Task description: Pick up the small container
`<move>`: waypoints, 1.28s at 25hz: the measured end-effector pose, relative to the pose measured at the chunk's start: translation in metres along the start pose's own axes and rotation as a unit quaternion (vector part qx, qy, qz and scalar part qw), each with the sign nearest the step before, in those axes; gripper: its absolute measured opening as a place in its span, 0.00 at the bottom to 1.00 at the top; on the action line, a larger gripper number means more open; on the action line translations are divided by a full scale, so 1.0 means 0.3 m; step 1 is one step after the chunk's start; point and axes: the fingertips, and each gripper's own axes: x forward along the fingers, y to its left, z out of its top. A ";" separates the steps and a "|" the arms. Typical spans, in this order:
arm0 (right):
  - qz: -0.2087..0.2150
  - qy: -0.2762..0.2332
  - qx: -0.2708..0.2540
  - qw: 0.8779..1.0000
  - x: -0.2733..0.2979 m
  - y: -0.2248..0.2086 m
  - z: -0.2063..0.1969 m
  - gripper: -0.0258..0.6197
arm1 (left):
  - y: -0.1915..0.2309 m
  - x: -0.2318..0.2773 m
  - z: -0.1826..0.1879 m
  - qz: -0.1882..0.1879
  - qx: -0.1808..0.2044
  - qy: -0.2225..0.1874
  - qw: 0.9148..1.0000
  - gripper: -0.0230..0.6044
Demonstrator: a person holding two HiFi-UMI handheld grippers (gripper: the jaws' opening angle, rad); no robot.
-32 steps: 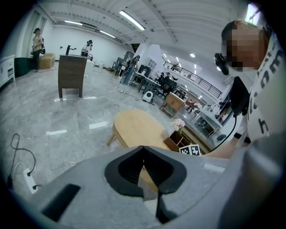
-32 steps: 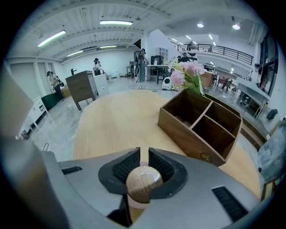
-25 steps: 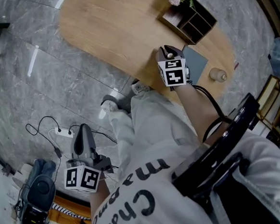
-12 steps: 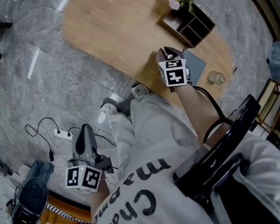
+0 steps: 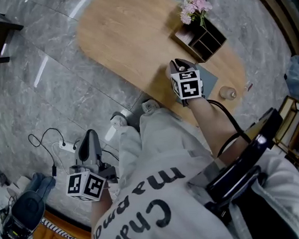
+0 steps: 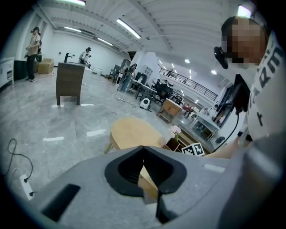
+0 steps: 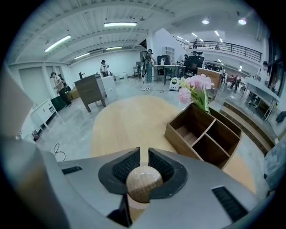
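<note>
Right gripper [image 7: 144, 154]: clenched on the small container [image 7: 144, 184]; the ribbed pads press on either side of its round wooden top, and a narrow gap is left between the jaw tips.
Small container: held in the right gripper's jaws, a pale body showing under the wooden ball. It hangs over the table's [image 5: 127, 35] edge nearest the person. In the head view the gripper hides it.
Left gripper [image 6: 143, 150]: jaws drawn together with nothing between them. It is held low at the person's side, over the grey stone floor [image 5: 45, 99] and well apart from the table.
Table: an oval wooden top.
Wooden box [image 5: 202, 37]: open compartments, at the table's far edge towards its right end, beyond the right gripper.
Flowers [image 5: 195, 7]: a pink bunch standing in the box's far corner.
Grey mat [image 5: 212, 79]: flat on the table just beside the right gripper, between it and the box.
Jar [image 5: 228, 92]: small, on the table near its right end, apart from the mat.
Power strip [image 5: 66, 146]: on the floor near the left gripper, with a dark cable looping away.
</note>
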 end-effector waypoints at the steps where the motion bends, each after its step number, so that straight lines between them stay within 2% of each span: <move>1: 0.001 -0.005 0.004 1.000 -0.012 -0.004 0.017 0.13 | 0.004 0.003 0.019 0.003 -0.003 -0.007 1.000 0.06; 6: 0.008 -0.038 0.004 0.999 -0.072 -0.026 0.135 0.13 | -0.015 0.036 0.120 -0.009 0.008 -0.041 0.999 0.06; 11: 0.005 -0.075 0.047 0.996 -0.165 -0.066 0.226 0.13 | -0.085 0.045 0.173 -0.030 0.049 -0.048 0.997 0.06; 18: 0.029 -0.147 0.065 0.987 -0.332 -0.068 0.397 0.13 | -0.187 0.077 0.279 -0.057 0.028 -0.090 0.994 0.06; 24: 0.061 -0.219 0.046 0.973 -0.510 -0.025 0.570 0.13 | -0.337 0.102 0.423 -0.112 0.037 -0.143 0.983 0.06; 30: 0.067 -0.281 0.051 0.956 -0.700 -0.018 0.725 0.13 | -0.477 0.075 0.511 -0.164 0.073 -0.156 0.971 0.06; 32: 0.066 -0.304 0.053 0.949 -0.774 -0.025 0.766 0.13 | -0.536 0.054 0.543 -0.187 0.090 -0.162 0.965 0.06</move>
